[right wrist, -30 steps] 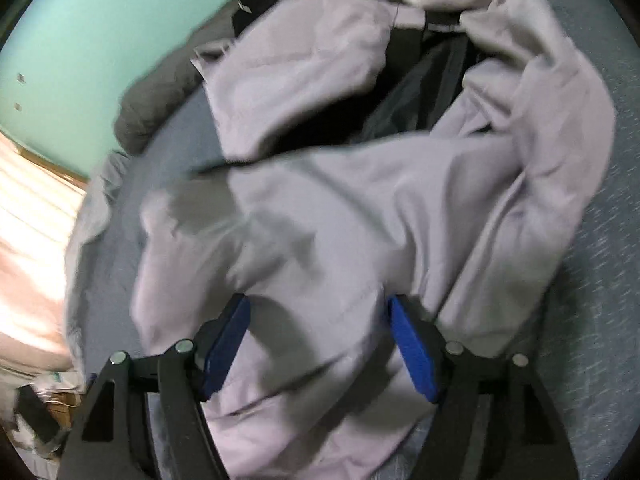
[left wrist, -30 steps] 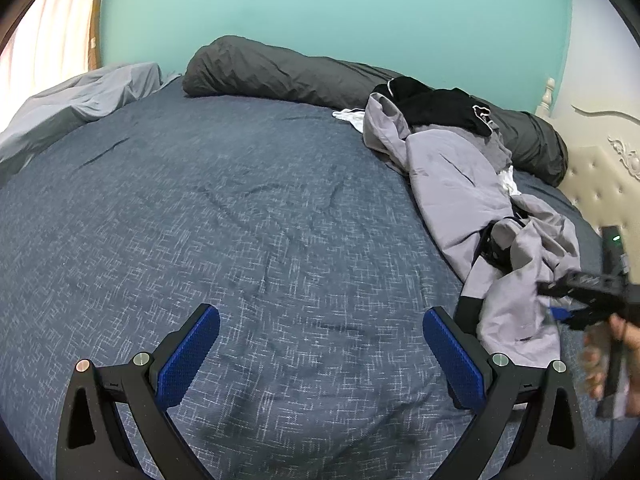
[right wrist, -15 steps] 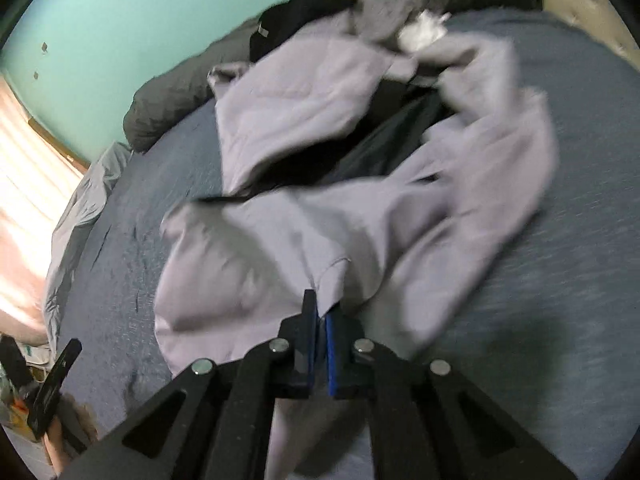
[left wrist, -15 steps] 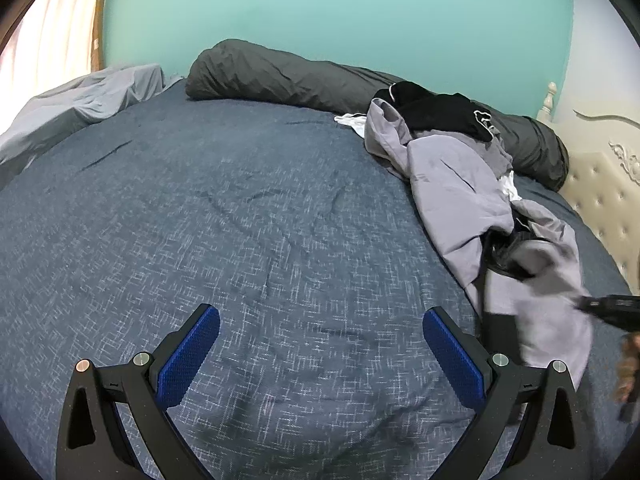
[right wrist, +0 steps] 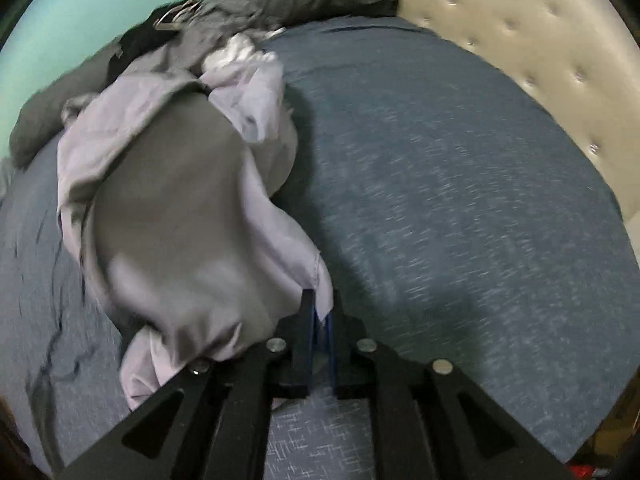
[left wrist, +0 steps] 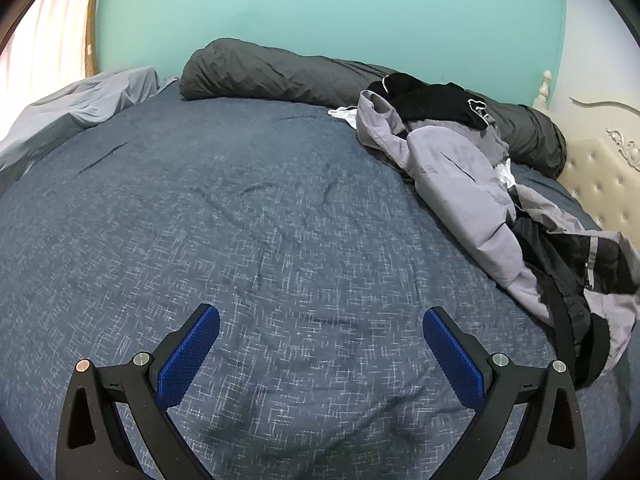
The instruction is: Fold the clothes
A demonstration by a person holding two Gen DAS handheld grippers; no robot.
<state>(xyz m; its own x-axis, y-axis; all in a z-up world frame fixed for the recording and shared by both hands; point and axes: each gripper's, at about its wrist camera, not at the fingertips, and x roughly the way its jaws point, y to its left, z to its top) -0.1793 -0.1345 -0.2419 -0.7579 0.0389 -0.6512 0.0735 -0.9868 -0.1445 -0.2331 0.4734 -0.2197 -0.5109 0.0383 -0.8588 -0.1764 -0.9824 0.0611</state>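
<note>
Lilac garment crumpled, edge pinched.

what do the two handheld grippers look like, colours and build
Both match: the left gripper and right gripper have matte black angular arms with triangular cut-outs, round silver pivot screws, and textured blue pads lining the jaws. No cables, markings or sleeves show.

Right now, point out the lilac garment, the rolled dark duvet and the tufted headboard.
lilac garment [right wrist: 276,236]: right wrist view, edge fold above the jaws.
rolled dark duvet [left wrist: 260,70]: left wrist view, middle of the roll.
tufted headboard [right wrist: 520,36]: right wrist view, cream padded face.
</note>
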